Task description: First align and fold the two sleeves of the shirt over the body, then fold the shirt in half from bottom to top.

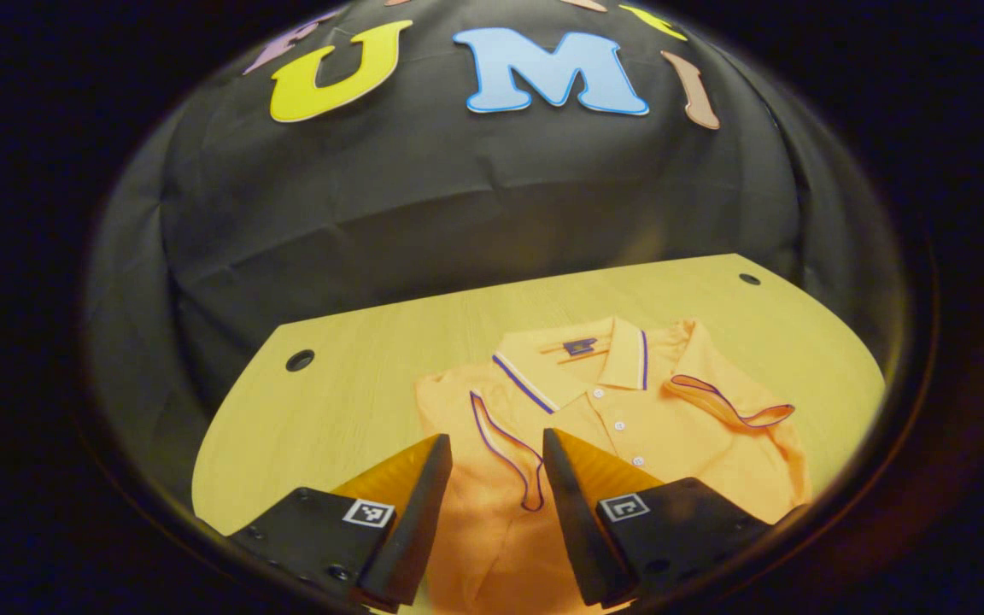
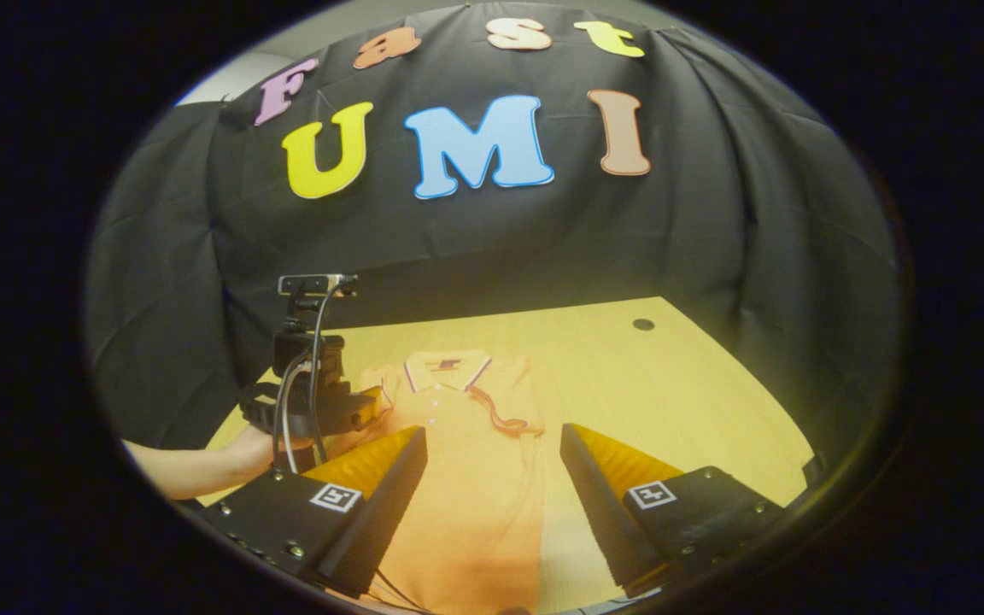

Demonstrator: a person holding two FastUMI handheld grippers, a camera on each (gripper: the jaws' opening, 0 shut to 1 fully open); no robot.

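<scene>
An orange polo shirt (image 1: 629, 436) lies face up on the wooden table (image 1: 355, 384), collar toward the wall. Both short sleeves, edged in purple trim, lie folded inward over the body: one sleeve (image 1: 505, 448) near my left gripper, the other sleeve (image 1: 727, 406) on the far side. My left gripper (image 1: 496, 448) hovers open over the shirt, its fingers either side of the near sleeve's trim. In the right gripper view the same shirt (image 2: 466, 461) stretches toward me, and my right gripper (image 2: 492, 440) is open above its lower part. The left gripper (image 2: 364, 408), held by a hand (image 2: 248, 444), sits at the shirt's left shoulder.
The table has a round cable hole at each far corner (image 1: 300, 360) (image 1: 748, 278). The black cloth wall (image 1: 475, 205) rises right behind the table's far edge. Bare wood lies to the shirt's right in the right gripper view (image 2: 663, 384).
</scene>
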